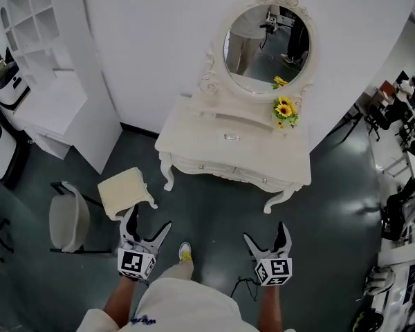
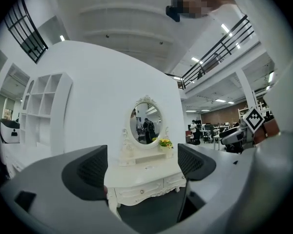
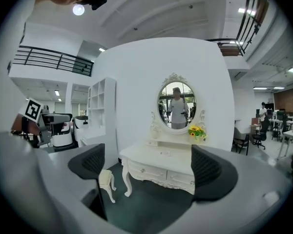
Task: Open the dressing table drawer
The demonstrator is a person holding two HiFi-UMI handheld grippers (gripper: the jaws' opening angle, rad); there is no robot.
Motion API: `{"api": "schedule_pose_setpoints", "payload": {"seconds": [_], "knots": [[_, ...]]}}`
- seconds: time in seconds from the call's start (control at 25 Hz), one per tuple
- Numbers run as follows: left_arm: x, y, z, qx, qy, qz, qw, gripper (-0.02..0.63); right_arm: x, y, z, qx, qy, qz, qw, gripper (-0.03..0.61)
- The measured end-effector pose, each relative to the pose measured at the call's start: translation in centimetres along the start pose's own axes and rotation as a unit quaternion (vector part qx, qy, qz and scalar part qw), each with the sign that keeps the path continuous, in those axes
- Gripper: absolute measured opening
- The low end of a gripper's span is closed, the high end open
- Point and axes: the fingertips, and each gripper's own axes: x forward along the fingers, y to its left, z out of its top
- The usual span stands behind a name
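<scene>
A cream dressing table with an oval mirror stands against the white wall, some way ahead of me. Two drawers in its front are shut, each with a small knob. It also shows as the dressing table in the left gripper view and as the dressing table in the right gripper view. My left gripper and right gripper are held low near my body, both open and empty, well short of the table.
A cream stool stands left of the table, a grey chair further left. A white shelf unit fills the back left. Sunflowers sit on the tabletop. Office chairs and desks crowd the right.
</scene>
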Motion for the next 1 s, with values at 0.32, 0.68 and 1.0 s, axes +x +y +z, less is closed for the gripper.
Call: {"api": "schedule_pose_setpoints", "payload": {"seconds": [0.32,0.68,1.0], "knots": [[7.8,3.5,0.0,-0.003,0.001,-0.059,0.9983,0.451,8.2,0.4,3.9,-0.012,-0.002,-0.017,1.0,0.568],[14.3,5.4,1.1,-0.001,-0.024,-0.101,0.9946,0.451,13.1,1.3,5.6,-0.026,0.004,-0.029,0.999,0.566],[19.6,7.2,0.0,0.0,-0.009,-0.098,0.9951,0.451,18.5,-0.7,5.9,-0.02,0.005,-0.024,1.0,0.566]]}}
